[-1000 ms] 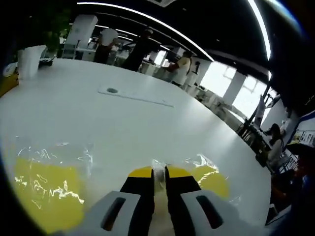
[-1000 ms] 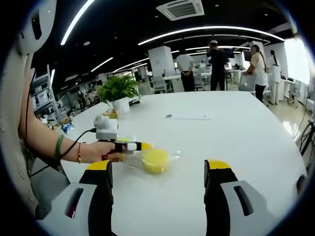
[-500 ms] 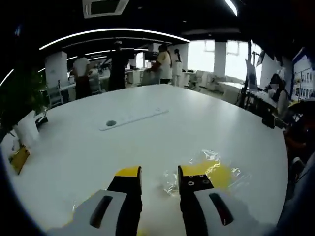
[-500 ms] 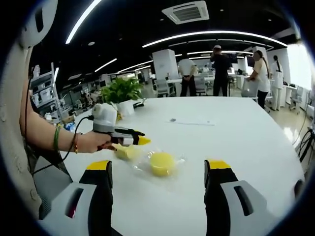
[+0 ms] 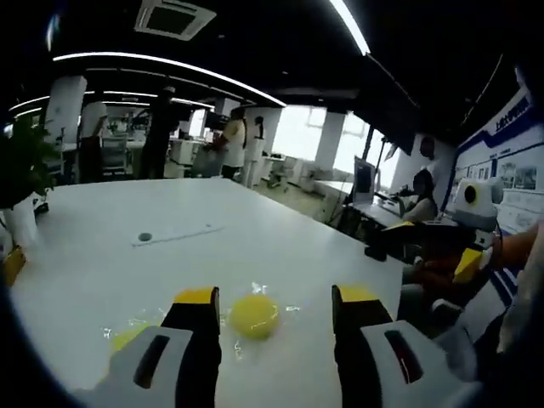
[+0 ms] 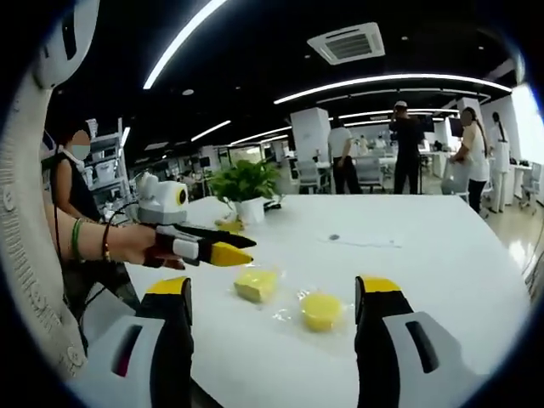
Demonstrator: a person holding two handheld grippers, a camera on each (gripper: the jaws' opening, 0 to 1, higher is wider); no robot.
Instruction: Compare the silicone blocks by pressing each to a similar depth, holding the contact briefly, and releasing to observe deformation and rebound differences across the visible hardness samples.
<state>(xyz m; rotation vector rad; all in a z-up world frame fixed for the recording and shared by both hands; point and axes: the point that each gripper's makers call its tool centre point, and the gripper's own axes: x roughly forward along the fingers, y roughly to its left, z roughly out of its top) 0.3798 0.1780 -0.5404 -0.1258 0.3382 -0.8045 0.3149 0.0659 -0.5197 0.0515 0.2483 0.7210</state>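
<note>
Left claw point(image 5: 268, 297) wide apart above round yellow block point(image 5: 253, 315) between jaws

Both views low over white table point(image 5: 102, 255), sharing round yellow block point(image 6: 320, 309)

On the table point(image 6: 442, 255) the round block point(image 6: 320, 310) lay between my right gripper point(image 6: 274, 293)'s jaws, the square block point(image 6: 257, 285) just beside it to the left. My left gripper point(image 6: 223, 248) hung above the table's left edge, the potted plant point(image 6: 245, 189) behind it. In the left gripper view, the round block point(image 5: 253, 315) sat between my left gripper point(image 5: 276, 299)'s jaws; my right gripper point(image 5: 442, 246) was off the table, far right.
</note>
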